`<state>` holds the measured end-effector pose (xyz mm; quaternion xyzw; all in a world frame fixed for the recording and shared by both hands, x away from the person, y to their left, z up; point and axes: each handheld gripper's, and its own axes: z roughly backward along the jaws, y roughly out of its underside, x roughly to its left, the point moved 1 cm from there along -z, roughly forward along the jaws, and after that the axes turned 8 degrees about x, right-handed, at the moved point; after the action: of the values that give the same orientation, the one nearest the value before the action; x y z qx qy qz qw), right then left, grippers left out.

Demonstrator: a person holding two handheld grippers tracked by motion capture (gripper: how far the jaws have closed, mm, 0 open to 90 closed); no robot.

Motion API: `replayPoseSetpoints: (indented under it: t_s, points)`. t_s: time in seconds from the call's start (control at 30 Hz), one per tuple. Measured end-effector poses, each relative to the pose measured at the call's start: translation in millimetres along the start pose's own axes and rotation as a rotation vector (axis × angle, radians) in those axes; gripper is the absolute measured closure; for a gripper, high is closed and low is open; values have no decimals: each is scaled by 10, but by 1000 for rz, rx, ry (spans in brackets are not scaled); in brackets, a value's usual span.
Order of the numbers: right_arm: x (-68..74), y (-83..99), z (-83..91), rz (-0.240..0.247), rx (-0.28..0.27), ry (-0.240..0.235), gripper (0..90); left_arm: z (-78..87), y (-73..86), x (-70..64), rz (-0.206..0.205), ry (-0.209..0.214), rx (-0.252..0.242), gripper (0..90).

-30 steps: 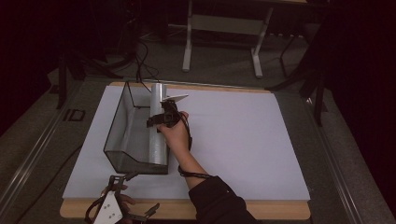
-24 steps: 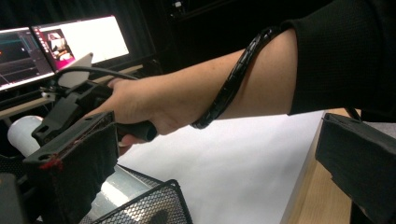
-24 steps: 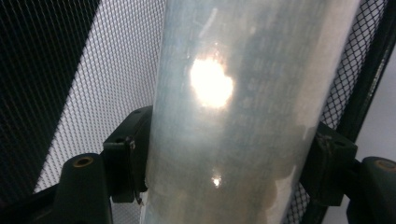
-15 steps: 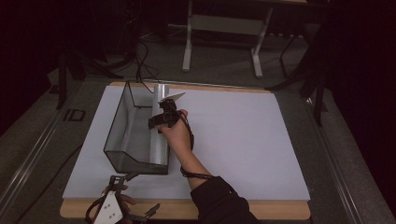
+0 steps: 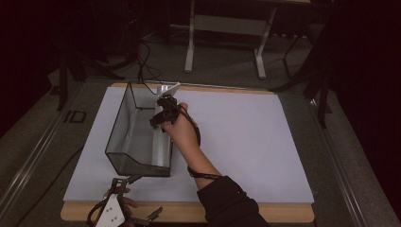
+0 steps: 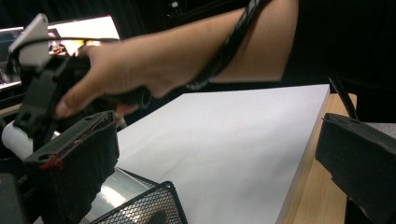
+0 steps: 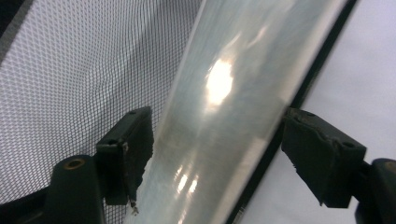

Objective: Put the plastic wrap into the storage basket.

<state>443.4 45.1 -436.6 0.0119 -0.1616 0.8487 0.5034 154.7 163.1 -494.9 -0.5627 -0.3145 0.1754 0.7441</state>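
A long shiny roll lies inside a black mesh basket, along its right wall. My right gripper hangs over the far half of the roll, held by a hand in a dark sleeve. In the right gripper view it is open. One jaw is inside the basket beside the roll, the other outside the basket's rim over the white sheet. My left gripper is open near the table's front edge, just before the basket's near end. Its view shows the basket's corner and the other gripper.
A white sheet covers most of the wooden table, bare to the right of the basket. Behind the table stand a metal frame and cables on the dark floor.
The right hand has crept slightly farther along the roll. The left gripper has not moved.
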Motion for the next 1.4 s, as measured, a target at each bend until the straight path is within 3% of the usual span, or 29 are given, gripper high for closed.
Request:
replayPoseSetpoints:
  t_s: [0.23, 0.47, 0.67, 1.07, 1.4]
  points:
    - [-121, 45, 135, 32, 18, 24, 242, -14, -3, -10, -3, -1, 4, 0]
    - [-239, 198, 310, 90, -35, -34, 158, -22, -3, -13, 3, -3, 4, 0]
    - [-326, 339, 345, 123, -42, -31, 157, -36, -3, -24, -1, 0, 8, 0]
    - [-582, 740, 451, 191, -97, -33, 157, -62, 0, -35, 14, 11, 9, 0]
    - [-778, 1178, 618, 242, -194, 15, 161, -90, 13, -40, 14, 10, 27, 0]
